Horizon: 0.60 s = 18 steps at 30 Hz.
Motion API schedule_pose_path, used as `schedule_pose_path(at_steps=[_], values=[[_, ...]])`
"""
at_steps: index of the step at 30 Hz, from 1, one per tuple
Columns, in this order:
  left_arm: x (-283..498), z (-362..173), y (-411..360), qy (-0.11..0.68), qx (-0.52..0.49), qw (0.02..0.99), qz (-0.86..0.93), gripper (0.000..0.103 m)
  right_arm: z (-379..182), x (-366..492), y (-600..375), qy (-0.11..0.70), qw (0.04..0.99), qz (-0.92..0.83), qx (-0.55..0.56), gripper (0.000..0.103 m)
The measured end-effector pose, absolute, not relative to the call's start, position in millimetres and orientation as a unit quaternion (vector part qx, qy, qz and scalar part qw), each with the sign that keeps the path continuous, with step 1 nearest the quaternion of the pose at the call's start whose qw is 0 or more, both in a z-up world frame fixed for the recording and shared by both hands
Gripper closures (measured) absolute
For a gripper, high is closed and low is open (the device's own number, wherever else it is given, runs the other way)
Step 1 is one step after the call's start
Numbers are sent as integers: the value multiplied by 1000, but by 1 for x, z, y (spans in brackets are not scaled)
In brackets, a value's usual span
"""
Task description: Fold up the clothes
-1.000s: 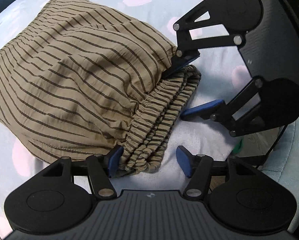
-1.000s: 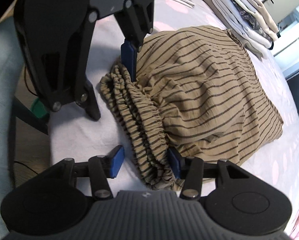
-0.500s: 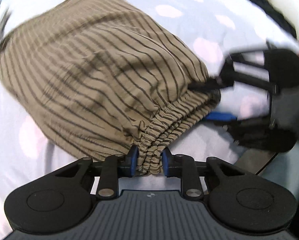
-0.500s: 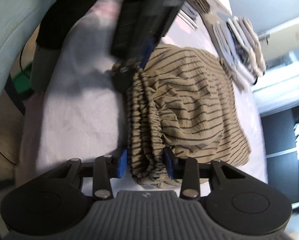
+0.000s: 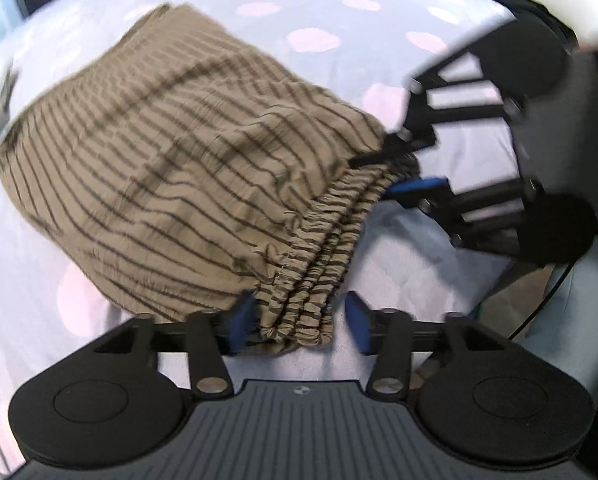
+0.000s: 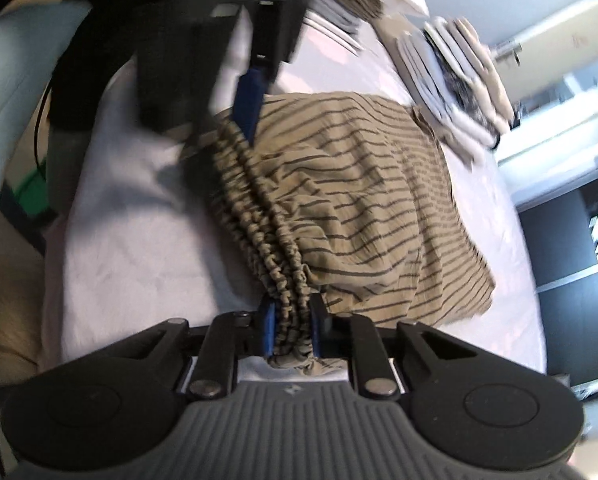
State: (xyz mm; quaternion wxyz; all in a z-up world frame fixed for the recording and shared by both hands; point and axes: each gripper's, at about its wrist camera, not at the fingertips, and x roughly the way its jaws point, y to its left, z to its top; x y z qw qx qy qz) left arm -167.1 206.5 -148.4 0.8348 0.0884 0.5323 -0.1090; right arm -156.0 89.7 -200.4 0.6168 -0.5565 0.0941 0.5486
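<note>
Left wrist view: the bed (image 5: 379, 0) carries the striped shorts (image 5: 171, 152) near its front edge. Since half a second ago the left tongs (image 5: 299, 316) are opening off the waistband (image 6: 267, 232), while the right tongs (image 6: 291, 328) are closing on it, so only one corner seems secured.

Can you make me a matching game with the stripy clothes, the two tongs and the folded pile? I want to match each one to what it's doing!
Things:
1. left tongs
2. right tongs
3. striped garment
4. folded pile

States:
A. lying spread on the spotted sheet
B. squeezing the gathered waistband, still closing
C. stacked at the far side of the bed
D. pads apart and opening, waistband loose between them

Pairs: 1-D, 2-B, 3-A, 4-C
</note>
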Motion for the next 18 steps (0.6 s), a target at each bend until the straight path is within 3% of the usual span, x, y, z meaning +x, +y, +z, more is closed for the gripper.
schedule_pose_path(at_steps=[6,8,10,13,18], values=[[-171,-160,175,513,192,831,-93,49,-191,-144,94,146,634,560,-512,84],[-170,-165,174,515,204,829,-80,54,-189,-140,97,157,637,563,-502,84],[-167,-165,177,517,197,830,-74,69,-188,-138,101,158,635,565,-503,84],[-167,-159,185,518,174,834,-76,78,-189,-133,108,160,628,568,-508,84],[-175,-139,185,528,156,830,-90,82,-181,-136,100,169,604,581,-518,85]])
